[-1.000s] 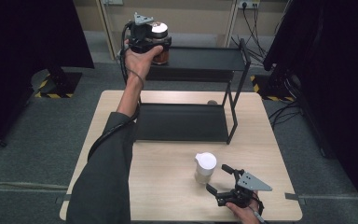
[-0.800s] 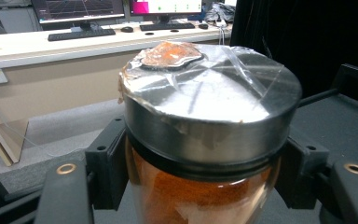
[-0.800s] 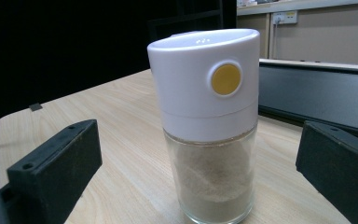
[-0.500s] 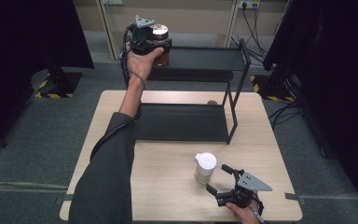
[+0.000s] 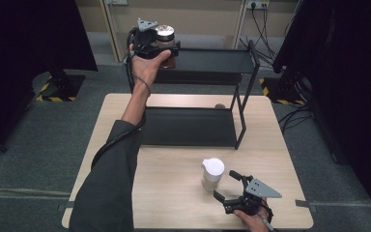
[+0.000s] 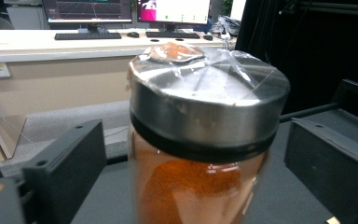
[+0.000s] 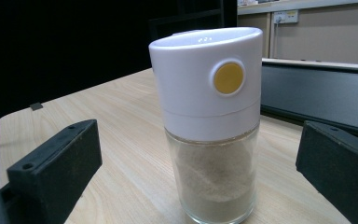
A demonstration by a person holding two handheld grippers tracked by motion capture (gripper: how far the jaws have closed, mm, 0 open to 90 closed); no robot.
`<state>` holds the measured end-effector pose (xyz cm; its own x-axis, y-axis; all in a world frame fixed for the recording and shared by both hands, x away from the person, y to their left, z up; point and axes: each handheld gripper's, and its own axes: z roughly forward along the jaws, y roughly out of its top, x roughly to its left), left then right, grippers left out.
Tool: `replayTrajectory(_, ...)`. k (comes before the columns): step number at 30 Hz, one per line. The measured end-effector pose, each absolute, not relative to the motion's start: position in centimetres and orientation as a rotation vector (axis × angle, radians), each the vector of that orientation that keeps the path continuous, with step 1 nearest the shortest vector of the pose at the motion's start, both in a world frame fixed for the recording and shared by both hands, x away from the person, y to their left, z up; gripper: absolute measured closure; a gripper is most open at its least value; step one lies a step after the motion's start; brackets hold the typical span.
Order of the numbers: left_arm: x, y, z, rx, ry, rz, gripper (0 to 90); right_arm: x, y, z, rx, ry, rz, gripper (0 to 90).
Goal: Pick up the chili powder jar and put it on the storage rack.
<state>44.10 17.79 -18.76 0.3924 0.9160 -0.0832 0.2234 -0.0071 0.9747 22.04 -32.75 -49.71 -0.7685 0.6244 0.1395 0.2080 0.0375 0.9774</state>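
Upright: spice jar [image 6: 200, 140] of orange powder, steel lid [image 5: 164, 33] up, long axis vertical, on top shelf [image 5: 207, 62] of black rack. Left tongs [image 5: 160, 48] just opened, jaws wide either side, not pressing. Farther out, on surface [image 5: 174, 193]: white-capped shaker [image 7: 209, 121], likewise vertical, between wide right tongs [image 5: 228, 184], untouched.

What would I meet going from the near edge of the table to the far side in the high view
Right gripper with open fingers → white-capped shaker on the table → lower shelf of the black rack → upper shelf, where the left gripper sits around the steel-lidded spice jar, fingers just opened.
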Motion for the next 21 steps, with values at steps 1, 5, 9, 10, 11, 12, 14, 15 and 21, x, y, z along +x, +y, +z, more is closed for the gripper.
replayTrajectory(1,44.0,17.9,-18.8,1.504,1.065,0.754,0.3,22.0,-32.7,-49.7,0.845,1.995,1.785,0.3)
replayTrajectory(5,43.6,18.1,-19.0,1.511,1.052,0.745,0.0,22.0,-32.7,-49.7,0.846,1.995,1.784,0.3)
replayTrajectory(9,43.1,18.5,-19.1,1.519,1.012,0.734,0.0,22.1,-32.7,-49.7,0.846,1.997,1.782,0.4)
replayTrajectory(10,43.1,18.7,-19.1,1.536,0.988,0.747,0.0,22.1,-32.7,-49.7,0.846,1.997,1.782,0.4)
replayTrajectory(11,42.8,18.5,-19.0,1.534,1.004,0.746,0.0,22.0,-32.7,-49.7,0.846,1.997,1.781,0.3)
replayTrajectory(12,42.6,18.6,-19.0,1.531,1.003,0.74,0.0,22.0,-32.7,-49.7,0.846,1.997,1.781,0.3)
replayTrajectory(14,42.3,18.7,-18.9,1.532,0.986,0.746,0.1,22.1,-32.7,-49.7,0.845,1.997,1.78,0.3)
replayTrajectory(15,42.0,18.6,-18.8,1.532,0.99,0.746,0.1,22.1,-32.7,-49.7,0.845,1.997,1.78,0.3)
replayTrajectory(21,40.4,18.6,-18.5,1.531,1.001,0.729,0.1,22.0,-32.7,-49.7,0.845,1.997,1.78,0.3)
